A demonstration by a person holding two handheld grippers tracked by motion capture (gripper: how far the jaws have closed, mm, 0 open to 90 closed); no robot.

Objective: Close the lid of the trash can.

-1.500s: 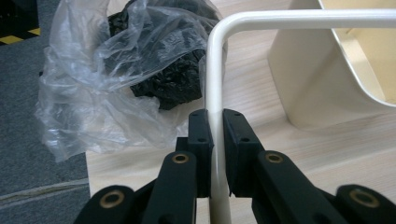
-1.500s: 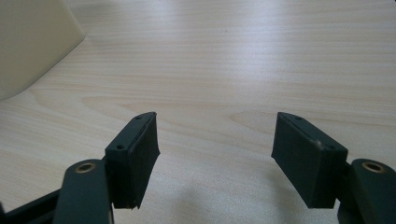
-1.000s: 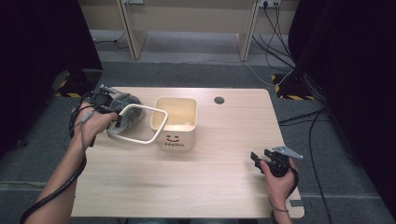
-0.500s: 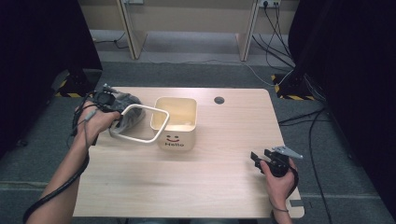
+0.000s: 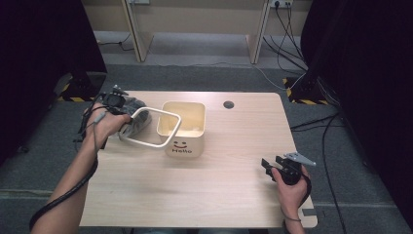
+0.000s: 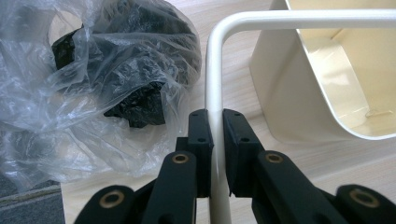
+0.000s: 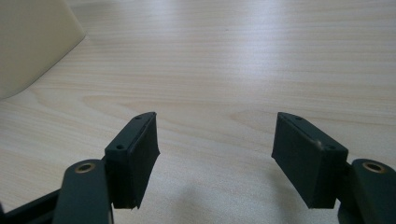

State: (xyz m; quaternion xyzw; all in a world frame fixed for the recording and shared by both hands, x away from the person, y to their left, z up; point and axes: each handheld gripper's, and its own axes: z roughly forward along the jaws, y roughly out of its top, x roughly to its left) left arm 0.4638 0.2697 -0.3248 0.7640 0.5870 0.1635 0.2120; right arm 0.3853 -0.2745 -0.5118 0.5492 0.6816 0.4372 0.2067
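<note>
**Frame lifted, bag not yet fitted**

Your left gripper [image 6: 214,154] clamps the cream metal square-loop frame [image 5: 146,127], lifted beside the cream plastic bin [image 5: 187,126]. The crumpled clear plastic bag [image 6: 93,79] lies just left of its jaws, unfitted. Your right gripper [image 7: 219,161] gapes empty.

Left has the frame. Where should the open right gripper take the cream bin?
Probably the cream bin's right wall at its top rim, coming from the right gripper's side. The rim is open and thin, and the white frame, clamped in the left gripper, crosses the left edge.
</note>
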